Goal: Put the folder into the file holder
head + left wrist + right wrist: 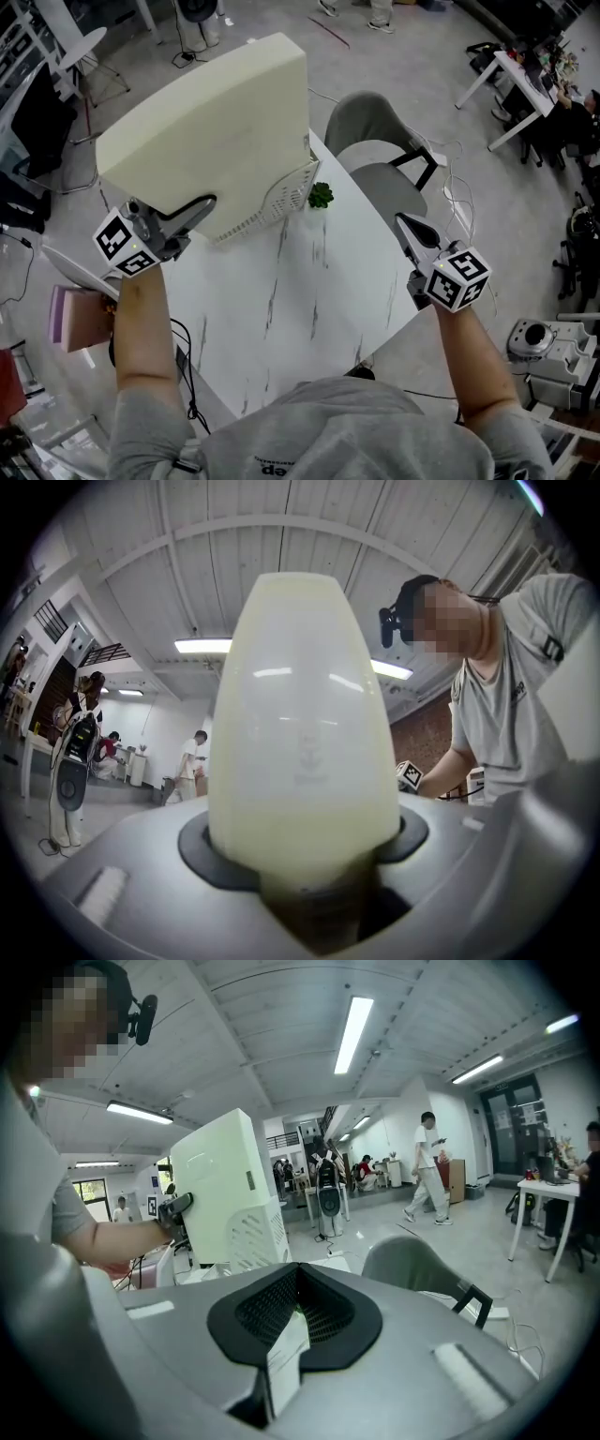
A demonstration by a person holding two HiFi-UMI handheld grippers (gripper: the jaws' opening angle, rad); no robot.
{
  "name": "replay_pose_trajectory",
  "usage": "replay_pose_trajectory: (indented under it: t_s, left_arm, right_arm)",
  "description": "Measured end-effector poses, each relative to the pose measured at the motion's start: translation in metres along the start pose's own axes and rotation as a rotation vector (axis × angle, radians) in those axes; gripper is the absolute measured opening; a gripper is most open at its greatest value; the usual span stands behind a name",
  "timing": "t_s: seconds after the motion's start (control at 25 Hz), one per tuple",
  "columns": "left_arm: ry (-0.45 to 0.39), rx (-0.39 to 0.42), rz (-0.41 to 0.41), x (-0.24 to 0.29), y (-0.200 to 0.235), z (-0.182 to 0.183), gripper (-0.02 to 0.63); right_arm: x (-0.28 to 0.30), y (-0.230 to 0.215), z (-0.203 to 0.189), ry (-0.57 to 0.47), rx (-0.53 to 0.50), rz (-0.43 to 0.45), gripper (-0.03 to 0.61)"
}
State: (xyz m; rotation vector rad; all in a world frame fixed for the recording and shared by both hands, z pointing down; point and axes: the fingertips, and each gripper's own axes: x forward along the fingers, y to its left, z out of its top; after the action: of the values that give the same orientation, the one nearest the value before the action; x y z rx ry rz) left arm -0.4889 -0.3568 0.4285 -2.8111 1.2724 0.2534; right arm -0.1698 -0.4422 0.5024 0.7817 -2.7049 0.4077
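The left hand-held gripper (192, 217) clamps the cream folder (216, 122) by its edge, the folder's lower end apparently entering the file holder (281, 199) on the tabletop (309, 300). The folder looks light, stiff and smooth, best pinched near an edge. The right hand-held gripper (411, 231) hangs closed and empty.

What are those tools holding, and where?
The left hand-held gripper clamps the thick cream plastic folder by its lower corner; the right hand-held gripper holds nothing.

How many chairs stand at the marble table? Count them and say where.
1: a grey chair at the table's far edge, near the small green plant. The folder may hide others.
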Motion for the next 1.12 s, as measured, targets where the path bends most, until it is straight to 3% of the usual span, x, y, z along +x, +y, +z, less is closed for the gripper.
replay_pose_trajectory:
  t_s: [0.44,0.72,1.12]
  left_arm:
    - [0.042,0.042,-0.013,-0.003,-0.007,-0.046,0.344]
    - [0.033,0.016,-0.024,-0.003,-0.006,-0.063,0.344]
    - [0.095,0.018,-0.045,-0.003,-0.015,-0.109,0.349]
  right_arm:
    - [0.008,0.005,-0.017,0.002,0.016,-0.001,0.003]
    - [0.019,0.003,-0.029,0.006,0.022,0.003,0.003]
    - [0.032,-0.002,-0.051,0.029,0.044,0.012,0.003]
